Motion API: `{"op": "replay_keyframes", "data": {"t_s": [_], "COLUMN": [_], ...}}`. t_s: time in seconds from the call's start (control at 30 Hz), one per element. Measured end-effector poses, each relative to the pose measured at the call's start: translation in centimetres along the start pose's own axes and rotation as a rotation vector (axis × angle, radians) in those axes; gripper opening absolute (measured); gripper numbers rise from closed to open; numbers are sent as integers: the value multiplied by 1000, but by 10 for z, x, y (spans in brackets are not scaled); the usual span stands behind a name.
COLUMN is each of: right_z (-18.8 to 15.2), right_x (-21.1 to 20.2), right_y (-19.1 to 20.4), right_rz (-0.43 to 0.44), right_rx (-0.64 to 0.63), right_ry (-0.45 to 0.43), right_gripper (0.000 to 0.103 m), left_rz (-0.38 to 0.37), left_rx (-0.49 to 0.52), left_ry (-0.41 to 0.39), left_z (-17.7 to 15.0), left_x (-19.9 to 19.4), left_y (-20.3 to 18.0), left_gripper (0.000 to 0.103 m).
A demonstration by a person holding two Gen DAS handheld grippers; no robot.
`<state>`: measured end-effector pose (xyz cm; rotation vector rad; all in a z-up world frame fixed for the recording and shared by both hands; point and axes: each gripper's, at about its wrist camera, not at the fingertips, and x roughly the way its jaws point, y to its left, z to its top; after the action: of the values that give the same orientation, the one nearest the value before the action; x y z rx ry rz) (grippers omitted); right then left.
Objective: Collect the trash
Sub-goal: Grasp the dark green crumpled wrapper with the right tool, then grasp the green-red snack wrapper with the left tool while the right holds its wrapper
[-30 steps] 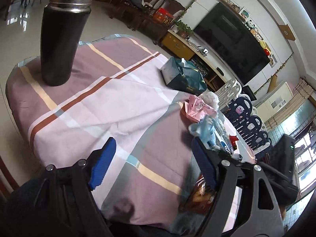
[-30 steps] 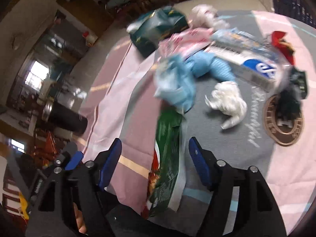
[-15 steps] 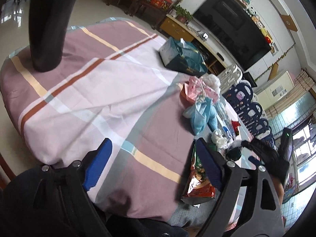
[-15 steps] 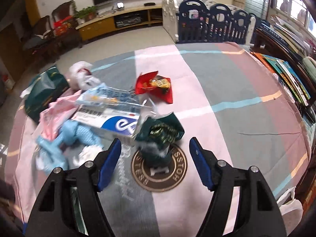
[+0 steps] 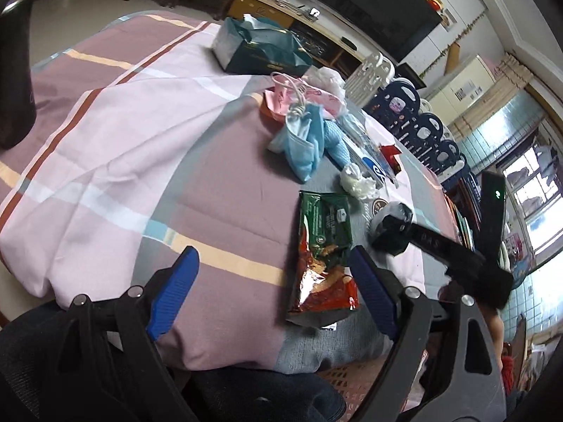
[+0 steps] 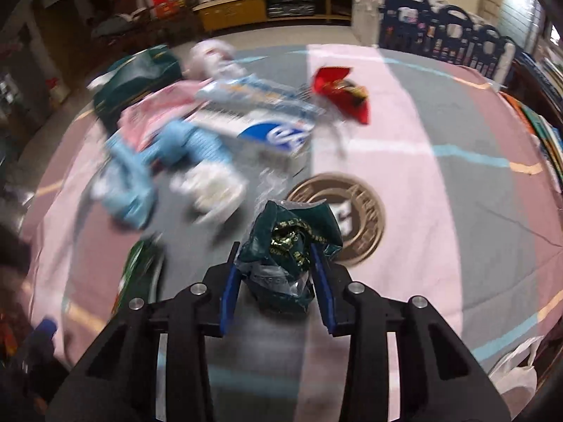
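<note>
Trash lies scattered on a checked tablecloth (image 5: 123,123). My right gripper (image 6: 274,246) is closing on a crumpled dark green wrapper (image 6: 292,232), and both blue pads press its sides. In the left wrist view the same gripper (image 5: 390,228) reaches down by the round brown coaster (image 6: 362,211). My left gripper (image 5: 272,251) stands open above the near table edge. A green and red snack bag (image 5: 323,246) lies flat just inside its right finger, untouched. Further off lie a blue face mask (image 5: 302,140), a white tissue wad (image 5: 357,183), a pink bag (image 5: 302,96), a toothpaste box (image 6: 260,130) and a red wrapper (image 6: 341,95).
A teal tissue box (image 5: 260,49) sits at the far side of the table. A tall black flask (image 5: 14,70) stands at the left edge of the left wrist view. Books (image 6: 542,123) line the right table edge. A white plastic bag (image 6: 517,369) hangs at the lower right.
My right gripper came down over the green wrapper and its jaws narrowed onto it. My left gripper tilted down and swung towards the snack bag; the flask slid to the frame's edge.
</note>
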<state>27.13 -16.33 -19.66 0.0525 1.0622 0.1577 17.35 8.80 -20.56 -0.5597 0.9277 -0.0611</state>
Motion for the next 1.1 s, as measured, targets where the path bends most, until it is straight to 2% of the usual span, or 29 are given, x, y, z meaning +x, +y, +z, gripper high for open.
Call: {"op": "replay_keyframes", "data": {"t_s": [0.13,0.23,0.37,0.57,0.63,0.67,0.7,0.73,0.77,0.87,0.97,1.03,1.1], "right_z": [-17,-20,-33,-66,-71,-72,-72,-71,-72,-71,-71,-71,-70], "right_x": [-15,-32,-53,-66,-67,-68,-69,-70,-71,-74,-79,-85,-92], "right_y": [25,17,-22,-60,-63,-64,-64,-63,-64,-59,-52,-48,-46], "right_rz": [122,123,107,118,119,121,121,120,120,123,105,91,72], "right_rx": [-50,23,149,279,294,295,295,292,290,278,251,234,218], "right_ry": [39,9,-7,-2,3,2,-1,-4,-7,-15,-30,-44,-59], "right_gripper": [39,39,39,39,39,39,39,39,39,39,39,39,39], "left_rz": [-17,-21,-14,-37,-11,10,33,42,46,10,-16,-54,-59], "left_rx": [-29,-47,-2,119,166,189,203,203,196,175,159,150,140], "left_ry": [6,15,55,214,261,290,317,335,345,335,308,270,229], "left_z": [0,0,3,17,17,15,13,11,10,10,11,11,12], "left_x": [0,2,10,51,64,71,76,80,82,80,76,69,59], "left_y": [6,9,0,-39,-50,-55,-58,-58,-55,-50,-47,-46,-44], "left_gripper": [87,87,87,87,86,79,63,54,47,32,23,22,21]}}
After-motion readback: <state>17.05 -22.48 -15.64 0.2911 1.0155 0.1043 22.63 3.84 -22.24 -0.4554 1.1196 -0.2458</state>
